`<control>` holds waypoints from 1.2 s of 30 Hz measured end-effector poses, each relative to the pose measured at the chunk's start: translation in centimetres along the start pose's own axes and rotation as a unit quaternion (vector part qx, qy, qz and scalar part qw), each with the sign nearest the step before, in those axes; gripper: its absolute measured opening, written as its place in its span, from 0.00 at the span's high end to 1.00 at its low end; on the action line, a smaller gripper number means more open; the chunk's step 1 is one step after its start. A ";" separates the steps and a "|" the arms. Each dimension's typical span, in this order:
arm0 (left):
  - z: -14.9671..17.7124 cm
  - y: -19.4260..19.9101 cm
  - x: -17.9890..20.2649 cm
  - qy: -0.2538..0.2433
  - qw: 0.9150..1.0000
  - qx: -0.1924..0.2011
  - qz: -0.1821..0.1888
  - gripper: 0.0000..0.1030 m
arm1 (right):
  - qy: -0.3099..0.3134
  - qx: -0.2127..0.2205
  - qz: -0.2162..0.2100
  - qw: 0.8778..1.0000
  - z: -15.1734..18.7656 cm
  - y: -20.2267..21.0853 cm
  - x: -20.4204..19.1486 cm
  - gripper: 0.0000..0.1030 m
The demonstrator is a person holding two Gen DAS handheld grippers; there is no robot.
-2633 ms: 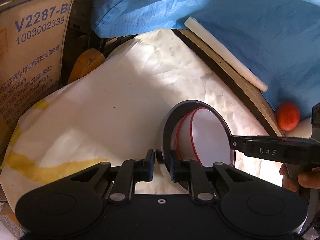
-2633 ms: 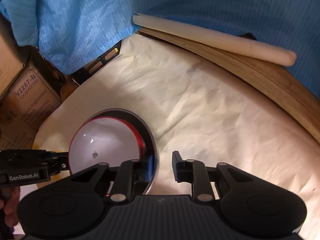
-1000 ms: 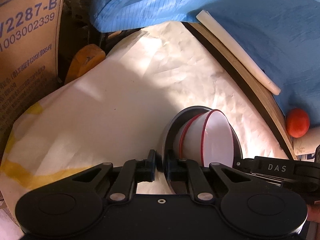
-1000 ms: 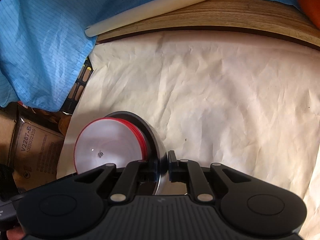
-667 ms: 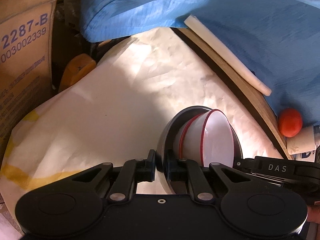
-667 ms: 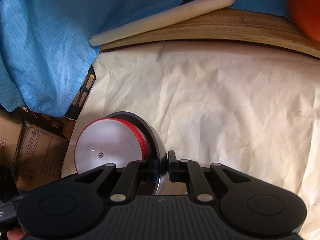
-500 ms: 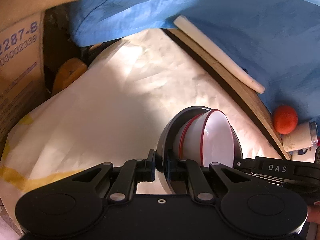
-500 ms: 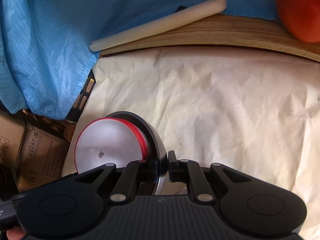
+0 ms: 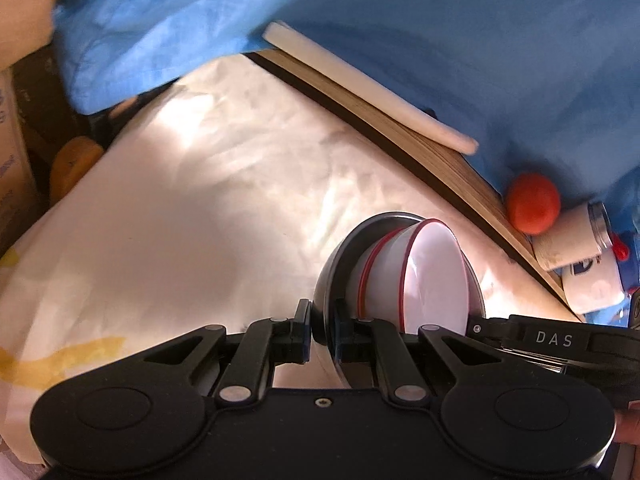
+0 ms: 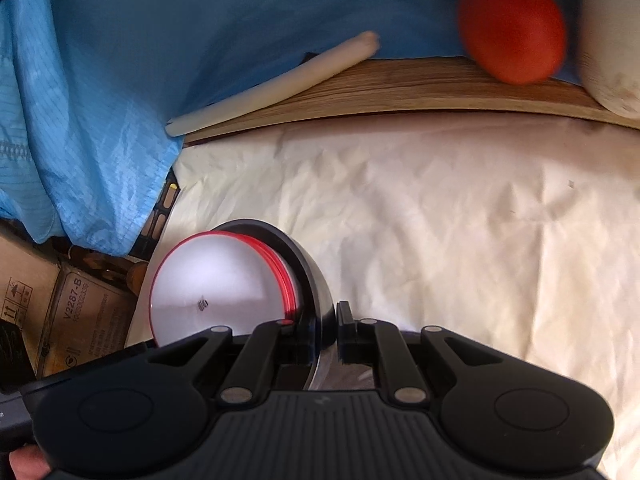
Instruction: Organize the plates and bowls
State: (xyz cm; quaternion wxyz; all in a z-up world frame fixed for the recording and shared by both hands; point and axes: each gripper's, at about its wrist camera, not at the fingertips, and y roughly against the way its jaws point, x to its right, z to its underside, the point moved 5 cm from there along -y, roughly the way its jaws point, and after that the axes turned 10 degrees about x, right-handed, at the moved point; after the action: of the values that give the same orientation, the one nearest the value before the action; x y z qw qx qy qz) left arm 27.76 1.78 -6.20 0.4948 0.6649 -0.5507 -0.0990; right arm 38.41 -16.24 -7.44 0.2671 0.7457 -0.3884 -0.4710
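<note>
The dark plate (image 9: 340, 256) is held clear of the tabletop (image 9: 200, 200), tilted close to vertical, with two red-rimmed white bowls (image 9: 424, 276) nested against its upper face. The left gripper (image 9: 321, 330) has its jaws closed on one edge of the plate rim. The right gripper (image 10: 325, 330) has its jaws closed on the opposite edge of the same rim. The stack therefore hangs between the two tools, above the crumpled white paper (image 10: 440, 208) that covers the tabletop.

Handling properties (judged from appearance):
- Plate: rigid, with a smooth, glossy finish. The rim is thin and likely slippery between hard pads.
- Bowls: light, stiff, probably ceramic or melamine, and breakable if dropped. Nothing grips them. Only the tilt and their seat against the plate retain them.

Grip points: take the plate at the rim on opposite sides, as at present, with each rim seated deep between the jaws. Do not grip the bowl walls, as their curve offers poor purchase.

Risk: at this angle the outer bowl may slide out of the inner one. Bring the plate back towards level before setting it down.

Nearby items: a wooden board (image 10: 380, 88), a white rod (image 10: 280, 84) and an orange ball (image 10: 512, 28) lie at the far edge, beside blue cloth (image 10: 120, 60).
</note>
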 end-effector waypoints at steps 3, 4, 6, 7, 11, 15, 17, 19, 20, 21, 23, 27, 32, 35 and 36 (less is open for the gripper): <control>0.6 0.0 0.7 -0.010 1.000 -0.005 0.005 0.91 | -0.009 0.003 0.003 1.000 0.4 0.8 0.8 0.89; 0.8 -0.1 1.0 -0.014 1.000 -0.008 0.007 0.91 | -0.011 0.004 0.004 1.000 0.6 1.1 1.0 0.89; 1.3 -0.1 1.5 -0.020 1.000 -0.012 0.009 0.91 | -0.014 0.005 0.006 1.000 0.9 1.5 1.5 0.89; 1.5 -0.2 1.7 -0.024 1.000 -0.014 0.009 0.91 | -0.016 0.004 0.006 1.000 1.1 1.7 1.8 0.89; 2.4 -0.3 2.3 -0.033 0.999 -0.023 0.012 0.91 | -0.021 0.001 0.008 1.000 1.9 2.3 2.7 0.89; 3.2 -0.5 2.8 -0.037 0.999 -0.032 0.011 0.91 | -0.028 -0.003 0.009 1.000 2.6 2.8 3.7 0.89; 3.6 -0.7 3.0 -0.038 0.999 -0.035 0.011 0.91 | -0.031 -0.004 0.009 0.999 2.8 2.9 4.2 0.89; 3.9 -0.7 3.2 -0.041 0.998 -0.036 0.011 0.91 | -0.034 -0.004 0.007 0.999 2.9 3.1 4.6 0.89; 4.0 -0.8 3.4 -0.042 0.998 -0.036 0.011 0.91 | -0.036 -0.004 0.007 0.999 2.9 3.2 4.8 0.89; 4.1 -0.8 3.5 -0.044 0.998 -0.038 0.011 0.91 | -0.038 -0.004 0.008 0.999 3.0 3.3 5.0 0.89; 4.4 -0.9 3.7 -0.045 0.998 -0.042 0.010 0.91 | -0.040 -0.006 0.010 0.999 3.1 3.4 5.3 0.89; 4.9 -1.0 4.1 -0.055 0.997 -0.044 0.007 0.91 | -0.046 -0.009 0.010 0.999 3.5 3.7 5.7 0.89; 5.7 -1.3 4.4 -0.064 0.996 -0.058 0.005 0.91 | -0.054 -0.020 0.013 0.998 4.2 3.8 6.5 0.89; 6.0 -1.4 4.7 -0.068 0.996 -0.065 0.003 0.91 | -0.058 -0.027 0.014 0.998 4.8 3.9 6.9 0.89; 6.1 -1.5 4.7 -0.069 0.995 -0.066 0.003 0.91 | -0.059 -0.029 0.014 0.998 4.9 4.0 7.1 0.89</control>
State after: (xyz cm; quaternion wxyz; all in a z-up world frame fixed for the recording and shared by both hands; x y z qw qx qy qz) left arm 26.32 -5.64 -8.37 0.4990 0.6207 -0.5775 -0.1794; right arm 34.41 -24.49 -9.92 0.2716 0.7033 -0.3998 -0.5213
